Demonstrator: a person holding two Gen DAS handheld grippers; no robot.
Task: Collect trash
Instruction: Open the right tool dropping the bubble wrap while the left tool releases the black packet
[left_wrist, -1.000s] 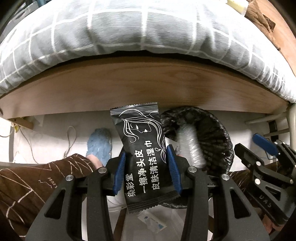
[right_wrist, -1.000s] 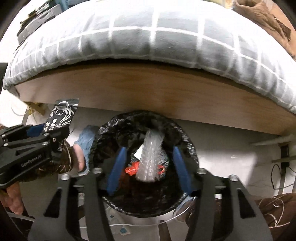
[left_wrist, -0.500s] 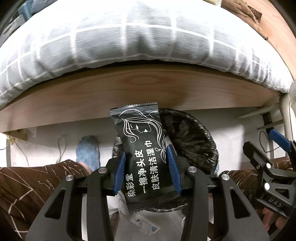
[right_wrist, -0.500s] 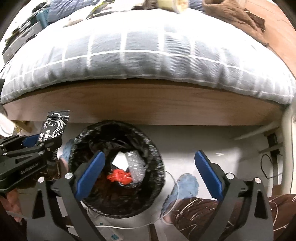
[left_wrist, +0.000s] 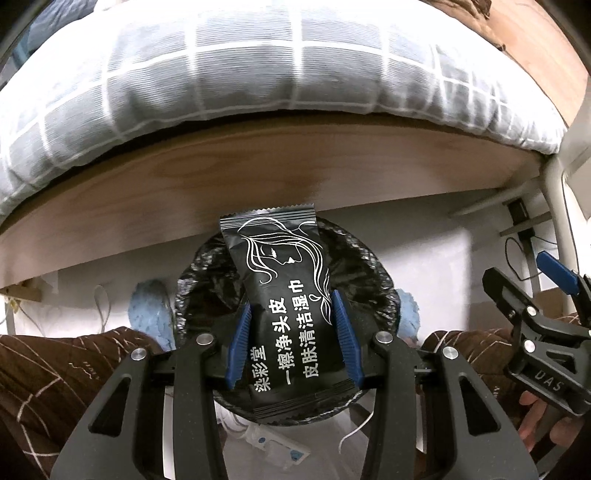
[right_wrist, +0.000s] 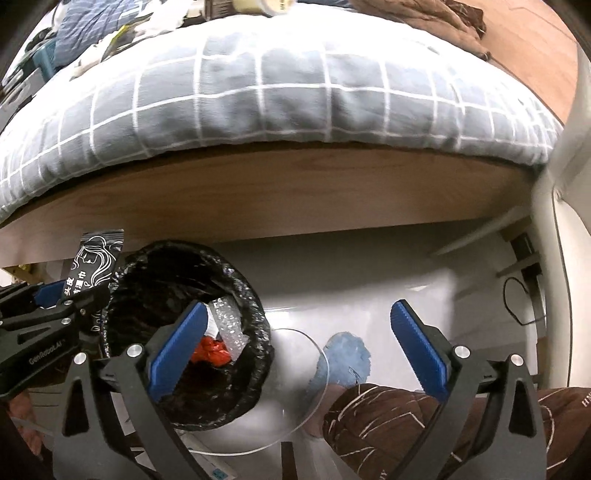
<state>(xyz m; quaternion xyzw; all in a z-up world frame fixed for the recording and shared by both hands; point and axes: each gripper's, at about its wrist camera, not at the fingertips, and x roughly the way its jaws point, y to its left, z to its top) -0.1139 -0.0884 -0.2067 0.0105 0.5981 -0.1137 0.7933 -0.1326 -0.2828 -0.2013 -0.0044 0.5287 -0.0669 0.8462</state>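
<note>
**Light foil packet hanging over the bin**

The left tongs (left_wrist: 291, 341) are pinching a black wipe packet (left_wrist: 284, 295) across its lower half, the blue pads (left_wrist: 347, 339) pressing its side edges while it is standing upright just above the bin (left_wrist: 373, 280) lined with a black bag. It is looking light, thin and slick, likely crinkling under pressure, so a mid-body hold is suiting it. The right tongs (right_wrist: 299, 350) are standing wide with nothing between them, beside the bin, where red scrap (right_wrist: 210, 350) and bubble wrap (right_wrist: 229, 325) are lying.
</note>
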